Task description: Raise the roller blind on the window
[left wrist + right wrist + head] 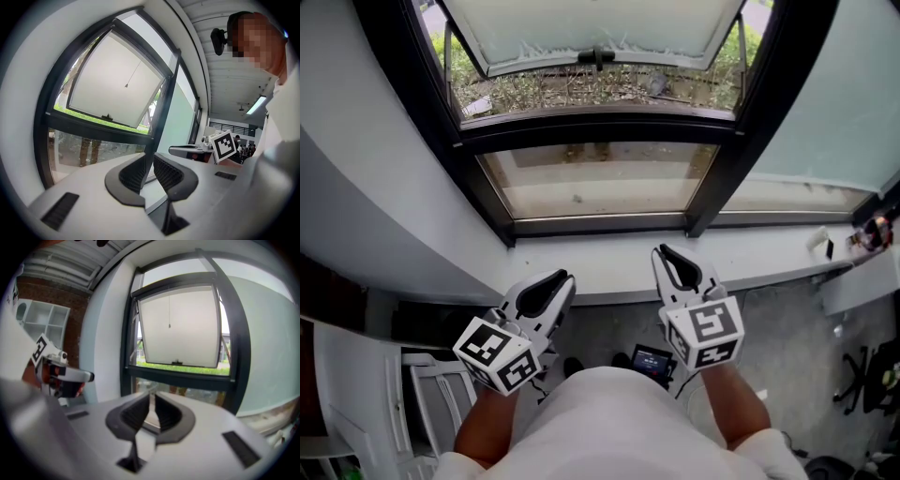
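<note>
The window fills the upper half of the head view, its black frame splitting it into panes. The roller blind, a pale green sheet, hangs over the pane at the upper right of that frame. It is drawn down almost to the bottom, with only a low strip of bare glass showing under its lower edge. In the right gripper view the same blind covers the right side of the frame, and in the left gripper view it shows right of the dark upright bar.

At the top centre of the head view a sash with a whitish pane is tipped outward, with grass and plants visible below it. A thin cord ending in a small bead hangs in front of that pane.

A white sill runs across the middle of the head view. The left claw is at the lower left and the right claw just right of centre, both pointed toward the sill and well apart from the blind.

In its own view the left claw has its jaws slightly spread, a narrow slot between the ribbed pads and nothing in it. The right claw is likewise only a little spread and pinches nothing.

A white chair stands at the lower left of the head view.
</note>
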Available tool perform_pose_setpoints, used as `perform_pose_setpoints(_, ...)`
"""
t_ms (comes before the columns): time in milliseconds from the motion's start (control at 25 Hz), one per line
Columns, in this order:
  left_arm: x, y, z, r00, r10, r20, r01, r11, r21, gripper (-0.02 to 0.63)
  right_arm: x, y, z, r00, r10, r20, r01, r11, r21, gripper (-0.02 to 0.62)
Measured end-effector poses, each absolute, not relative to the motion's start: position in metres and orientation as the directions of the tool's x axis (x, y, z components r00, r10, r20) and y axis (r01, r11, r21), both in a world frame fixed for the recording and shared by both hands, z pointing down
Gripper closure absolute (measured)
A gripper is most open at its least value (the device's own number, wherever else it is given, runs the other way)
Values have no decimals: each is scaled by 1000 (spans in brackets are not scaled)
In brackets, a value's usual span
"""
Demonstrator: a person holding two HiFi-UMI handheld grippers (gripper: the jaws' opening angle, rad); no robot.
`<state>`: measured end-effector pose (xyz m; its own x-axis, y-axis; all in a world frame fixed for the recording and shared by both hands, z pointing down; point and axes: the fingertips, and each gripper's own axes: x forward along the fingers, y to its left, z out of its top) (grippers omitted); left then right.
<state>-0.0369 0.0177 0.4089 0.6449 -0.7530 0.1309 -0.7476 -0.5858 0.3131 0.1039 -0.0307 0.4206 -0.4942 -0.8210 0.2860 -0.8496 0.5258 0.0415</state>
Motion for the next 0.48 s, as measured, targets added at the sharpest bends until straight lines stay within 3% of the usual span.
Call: perform_pose_setpoints(480,-41,25,418,666,-732,143,-728,-596,340,537,92,-24,429,-486,-811,325,-848,528,49,572)
